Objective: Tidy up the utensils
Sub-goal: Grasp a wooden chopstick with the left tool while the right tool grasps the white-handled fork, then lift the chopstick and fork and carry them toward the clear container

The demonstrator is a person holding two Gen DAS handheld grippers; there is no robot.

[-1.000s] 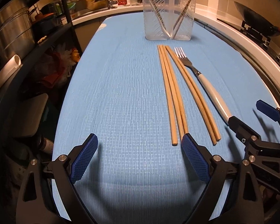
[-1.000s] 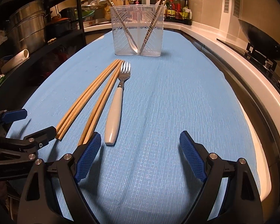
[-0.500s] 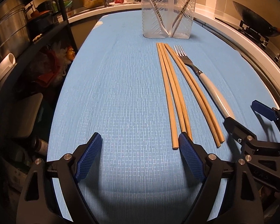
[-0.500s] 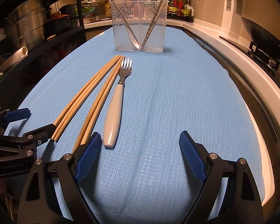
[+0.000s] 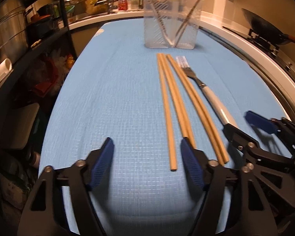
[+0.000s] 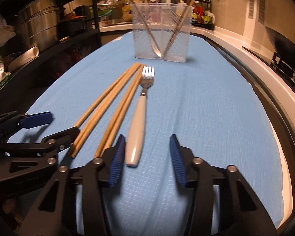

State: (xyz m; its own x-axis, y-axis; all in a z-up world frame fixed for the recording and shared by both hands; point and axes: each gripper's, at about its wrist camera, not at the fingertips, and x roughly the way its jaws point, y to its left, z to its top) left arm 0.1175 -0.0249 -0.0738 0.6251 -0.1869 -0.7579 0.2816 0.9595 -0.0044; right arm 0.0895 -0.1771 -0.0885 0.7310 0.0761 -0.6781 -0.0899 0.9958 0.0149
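At the top centre of my right view, a clear ribbed plastic holder [image 6: 160,39] has a spoon and chopsticks leaning inside. Four wooden chopsticks [image 6: 116,106] and a white-handled steel fork [image 6: 139,114] lie on the blue woven table [image 6: 206,108]. My left tongs [image 5: 147,164] are closing over one chopstick's end; my right tongs [image 6: 147,158] are closing around the fork handle, gripping nothing yet.
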